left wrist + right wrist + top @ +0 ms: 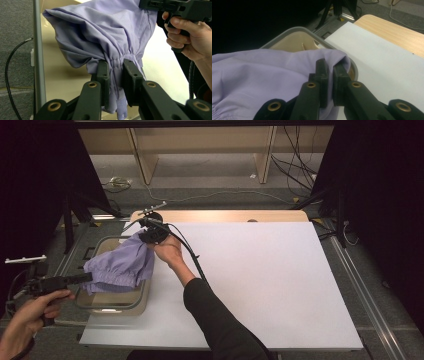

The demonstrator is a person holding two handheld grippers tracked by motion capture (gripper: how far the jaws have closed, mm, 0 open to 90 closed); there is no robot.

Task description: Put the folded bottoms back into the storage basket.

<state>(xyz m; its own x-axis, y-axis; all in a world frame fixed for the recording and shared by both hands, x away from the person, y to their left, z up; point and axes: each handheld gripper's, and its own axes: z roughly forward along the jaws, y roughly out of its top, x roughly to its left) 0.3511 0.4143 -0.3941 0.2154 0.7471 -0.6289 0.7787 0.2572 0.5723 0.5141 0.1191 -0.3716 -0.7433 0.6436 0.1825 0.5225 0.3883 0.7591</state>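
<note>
1. The lilac garment (121, 265) hangs stretched between the two tools, over the beige tub (111, 302) that sits off the left edge of the desk (260, 285).
2. The left gripper (115, 75) pinches the gathered, elastic part of the fabric; in its own view both jaws press on the bunched seam, with a small tab dangling below. A gathered hem gives a thick, sure bite, which is probably why it is taken there.
3. The right gripper (329, 75) is pressed together on a fold at the opposite end of the cloth, near the far left corner of the desk, just above the tub's rim. The person's right hand (169, 251) reaches across the white sheet to hold it there.
4. Two grips at opposite ends keep the cloth open and off the tub, so it seems to be either lifted out or spread for laying on the white surface beside it.
5. The cloth sags between the grips, so I judge it limp and light; a grip on so little fabric could slip.
6. The white sheet to the right lies bare.
</note>
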